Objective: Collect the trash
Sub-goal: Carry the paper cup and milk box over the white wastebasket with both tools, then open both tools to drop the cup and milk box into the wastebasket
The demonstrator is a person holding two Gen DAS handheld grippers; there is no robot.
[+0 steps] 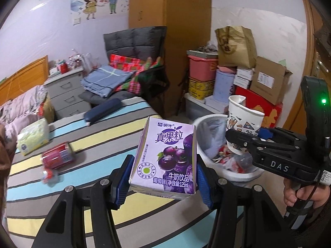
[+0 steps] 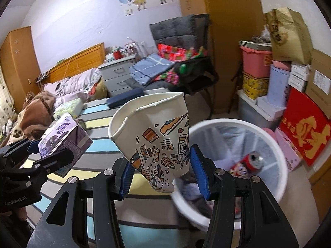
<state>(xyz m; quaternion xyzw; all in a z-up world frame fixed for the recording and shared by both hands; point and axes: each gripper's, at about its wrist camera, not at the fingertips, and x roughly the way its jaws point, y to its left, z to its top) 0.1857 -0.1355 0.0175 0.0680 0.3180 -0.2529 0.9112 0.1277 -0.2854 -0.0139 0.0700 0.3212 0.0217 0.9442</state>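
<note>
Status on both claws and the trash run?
Left claw shut on purple milk carton. Right claw shut on crushed paper cup. White bin just ahead, nothing blocking. Red can left on bed.

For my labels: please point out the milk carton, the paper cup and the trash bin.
milk carton (image 1: 165, 157): left wrist view, front panel.
paper cup (image 2: 157, 142): right wrist view, printed side.
trash bin (image 2: 277, 144): right wrist view, far rim.

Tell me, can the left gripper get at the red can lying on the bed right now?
Probably not yet. The left gripper is shut on the milk carton, so its jaws are full. The red can lies unobstructed on the bed; drop the carton first.
</note>
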